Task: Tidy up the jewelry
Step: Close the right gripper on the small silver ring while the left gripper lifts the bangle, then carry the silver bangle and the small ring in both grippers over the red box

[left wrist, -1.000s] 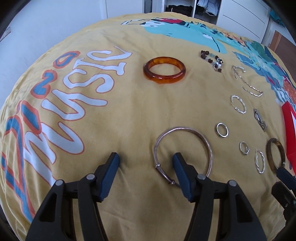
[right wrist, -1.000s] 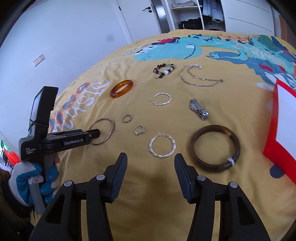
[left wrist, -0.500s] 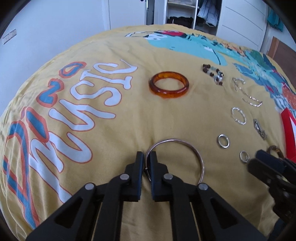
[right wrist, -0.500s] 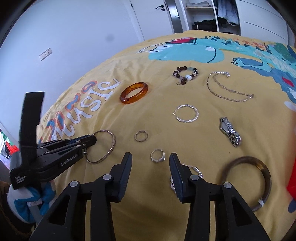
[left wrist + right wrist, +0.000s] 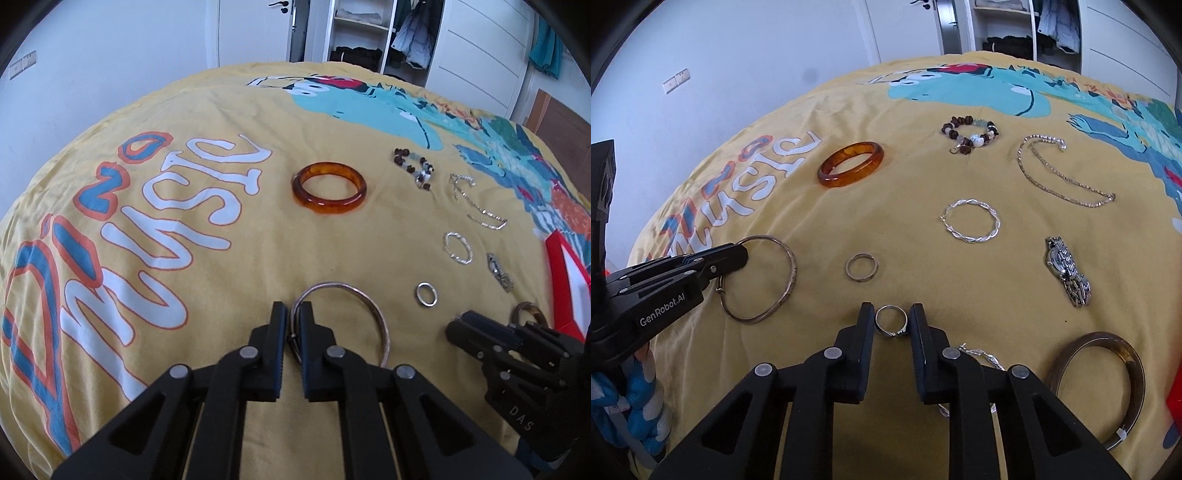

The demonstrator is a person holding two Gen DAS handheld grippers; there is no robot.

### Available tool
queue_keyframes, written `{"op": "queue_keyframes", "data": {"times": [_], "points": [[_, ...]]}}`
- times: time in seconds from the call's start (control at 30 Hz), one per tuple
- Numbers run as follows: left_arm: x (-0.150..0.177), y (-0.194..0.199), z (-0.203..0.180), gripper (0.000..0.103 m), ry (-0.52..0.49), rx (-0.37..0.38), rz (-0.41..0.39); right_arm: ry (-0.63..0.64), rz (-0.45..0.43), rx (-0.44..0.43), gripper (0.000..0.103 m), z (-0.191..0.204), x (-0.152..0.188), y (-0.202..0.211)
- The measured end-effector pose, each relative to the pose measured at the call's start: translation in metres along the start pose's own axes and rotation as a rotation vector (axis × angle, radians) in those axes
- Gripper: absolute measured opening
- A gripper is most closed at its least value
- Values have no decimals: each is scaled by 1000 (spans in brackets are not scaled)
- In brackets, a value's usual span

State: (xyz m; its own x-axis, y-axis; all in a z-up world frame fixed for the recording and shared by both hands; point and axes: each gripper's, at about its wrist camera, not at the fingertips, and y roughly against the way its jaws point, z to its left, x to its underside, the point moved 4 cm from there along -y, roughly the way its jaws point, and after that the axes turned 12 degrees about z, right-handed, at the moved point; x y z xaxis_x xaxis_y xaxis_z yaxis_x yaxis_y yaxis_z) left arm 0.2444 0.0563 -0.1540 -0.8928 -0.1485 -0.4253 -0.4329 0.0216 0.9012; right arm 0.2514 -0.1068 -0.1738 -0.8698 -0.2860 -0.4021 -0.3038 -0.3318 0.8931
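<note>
Jewelry lies on a yellow printed bedspread (image 5: 229, 280). My left gripper (image 5: 293, 314) is shut on the near rim of a thin silver bangle (image 5: 373, 314); it also shows in the right wrist view (image 5: 783, 280), held by the left gripper (image 5: 738, 254). My right gripper (image 5: 892, 317) has its jaws close on both sides of a small silver ring (image 5: 892, 320); I cannot tell if they grip it. In the left wrist view the right gripper (image 5: 458, 332) is at the right.
An amber bangle (image 5: 851, 164), a beaded bracelet (image 5: 969, 134), a silver chain (image 5: 1060, 173), a twisted hoop (image 5: 971, 220), a plain ring (image 5: 862, 266), a watch (image 5: 1067, 271) and a dark bangle (image 5: 1100, 380) lie around. A red box (image 5: 569, 280) sits at the right.
My left gripper shut on the silver bangle's rim. My right gripper moved forward and left to the small ring and narrowed around it.
</note>
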Motion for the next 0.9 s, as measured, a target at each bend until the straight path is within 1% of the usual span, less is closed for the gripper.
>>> {"op": "queue_keyframes", "data": {"times": [0.27,0.5,0.77,0.9], "points": [[5,15,6,7,22,42,6,4,-17,-28,19,13,8,13],[10,28,5,6,17,54,14,-9,-36,-42,19,13,15,28],[34,46,-5,6,-33,41,45,-22,-58,-50,19,16,29,51],[42,58,-14,6,-62,35,47,-41,-79,-49,19,11,38,69]]}}
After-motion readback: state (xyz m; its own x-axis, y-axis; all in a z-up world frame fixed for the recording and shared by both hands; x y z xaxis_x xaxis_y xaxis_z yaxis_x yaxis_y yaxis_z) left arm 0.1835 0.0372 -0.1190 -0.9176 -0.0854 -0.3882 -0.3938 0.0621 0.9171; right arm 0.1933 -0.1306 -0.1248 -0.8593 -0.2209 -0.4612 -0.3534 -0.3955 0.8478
